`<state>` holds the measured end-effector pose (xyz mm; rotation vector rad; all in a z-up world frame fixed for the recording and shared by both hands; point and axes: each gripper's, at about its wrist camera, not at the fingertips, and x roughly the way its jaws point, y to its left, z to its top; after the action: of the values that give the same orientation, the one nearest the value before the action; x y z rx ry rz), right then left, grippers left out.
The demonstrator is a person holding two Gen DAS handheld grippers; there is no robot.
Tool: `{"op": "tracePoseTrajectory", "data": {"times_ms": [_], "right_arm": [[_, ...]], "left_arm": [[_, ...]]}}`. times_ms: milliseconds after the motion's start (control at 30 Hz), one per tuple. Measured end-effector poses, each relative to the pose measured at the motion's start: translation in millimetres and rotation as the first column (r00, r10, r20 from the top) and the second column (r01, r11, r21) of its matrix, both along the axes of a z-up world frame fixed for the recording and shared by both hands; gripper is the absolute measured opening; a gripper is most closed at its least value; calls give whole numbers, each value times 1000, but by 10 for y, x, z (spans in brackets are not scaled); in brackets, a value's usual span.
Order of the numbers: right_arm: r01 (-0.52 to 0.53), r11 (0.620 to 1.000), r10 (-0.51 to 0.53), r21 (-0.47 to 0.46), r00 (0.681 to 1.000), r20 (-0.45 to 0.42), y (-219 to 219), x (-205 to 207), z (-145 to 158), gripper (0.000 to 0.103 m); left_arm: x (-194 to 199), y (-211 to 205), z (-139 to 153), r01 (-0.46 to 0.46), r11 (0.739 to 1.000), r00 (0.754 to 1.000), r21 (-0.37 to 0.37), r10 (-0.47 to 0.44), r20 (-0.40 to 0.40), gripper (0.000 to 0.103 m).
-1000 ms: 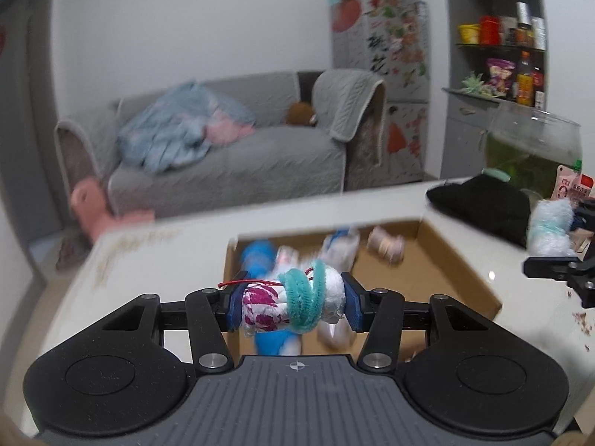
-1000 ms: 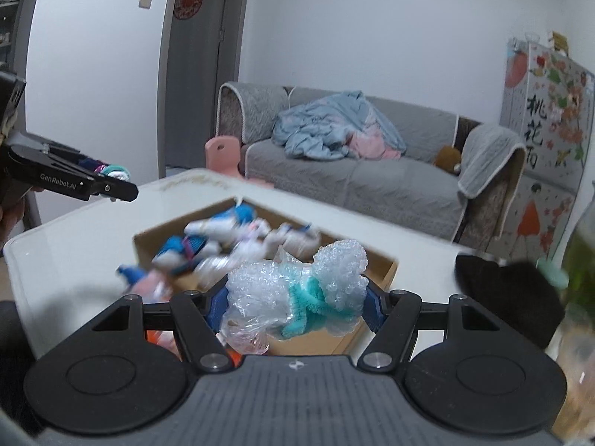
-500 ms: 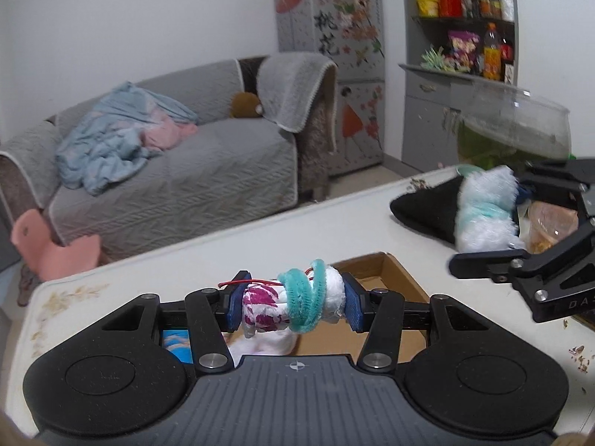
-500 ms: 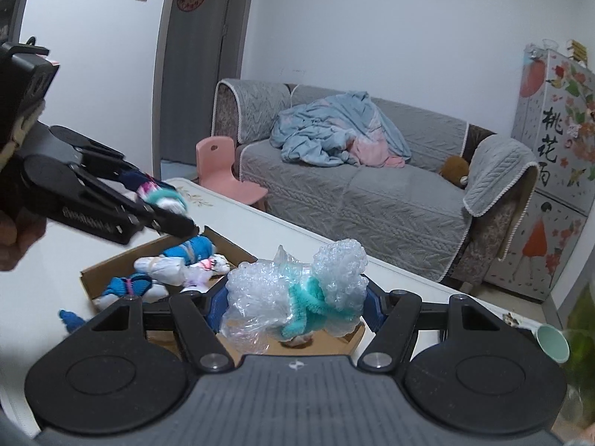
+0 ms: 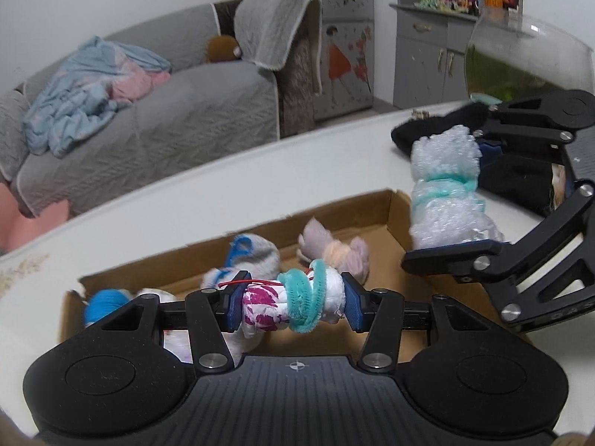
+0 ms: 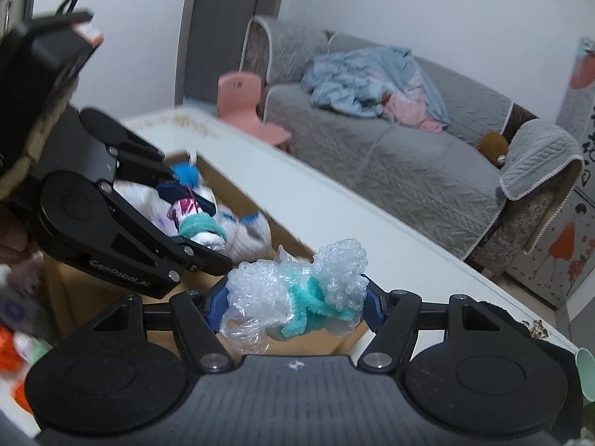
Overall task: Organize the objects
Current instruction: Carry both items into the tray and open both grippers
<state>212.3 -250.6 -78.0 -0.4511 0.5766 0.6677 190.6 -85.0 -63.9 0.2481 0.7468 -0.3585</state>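
On left hand-held gripper [image 6: 197,219]: "GenRobot.AI"

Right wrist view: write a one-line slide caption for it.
Right gripper holds a bubble-wrap bundle over a cardboard box while the left gripper carries a cloth bundle.

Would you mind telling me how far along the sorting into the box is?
Done: several tied bundles already lie in the cardboard box. In hand: the left claw grips a white-and-magenta bundle, the right claw a bubble-wrap bundle; both hang over the box. Left: releasing both.
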Motion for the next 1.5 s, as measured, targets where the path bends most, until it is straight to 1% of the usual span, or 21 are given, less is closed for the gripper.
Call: {"op": "tracePoseTrajectory", "data": {"times_ms": [100,233,333,400,533,633,767,900,1067,1267,1400,1500], "right_arm": [[-11,999,10,-47,1000,-12,35,49,-90,64],[-47,995,45,-91,999,-25,106,98,-158,64],[-81,987,75,-138,996,-48,150,203,-229,64],[-97,980,90,-173,995,-49,180,257,-282,64],[-122,967,111,-225,992,-61,228,277,-365,64],[-131,964,116,-233,990,-79,233,297,-396,64],[-123,968,103,-221,990,-99,206,322,-376,64],[-110,967,91,-229,991,-93,201,295,-372,64],[-102,967,86,-234,993,-80,212,315,-382,65],[-89,966,79,-242,996,-52,201,303,-352,68],[-82,967,73,-242,996,-43,189,292,-326,69],[-80,968,72,-240,997,-41,184,277,-304,71]], "left_arm": [[66,-26,-118,11,1000,1000,17,-11,-13,57],[124,-67,-190,31,999,999,25,-30,-14,57],[163,-106,-231,34,999,999,29,-34,-18,57],[192,-135,-284,35,998,999,44,-34,-16,58],[192,-154,-332,45,998,999,51,-45,-12,58],[199,-166,-343,41,998,999,56,-40,-14,58],[224,-162,-337,23,999,1000,49,-22,-22,58],[240,-162,-337,8,999,1000,44,-7,-25,57],[239,-173,-332,-5,999,1000,47,6,-21,60],[242,-151,-300,-23,999,1000,34,24,-19,69],[240,-135,-254,-53,998,998,21,53,-14,77],[230,-114,-216,-64,998,998,2,64,-21,85]]}}
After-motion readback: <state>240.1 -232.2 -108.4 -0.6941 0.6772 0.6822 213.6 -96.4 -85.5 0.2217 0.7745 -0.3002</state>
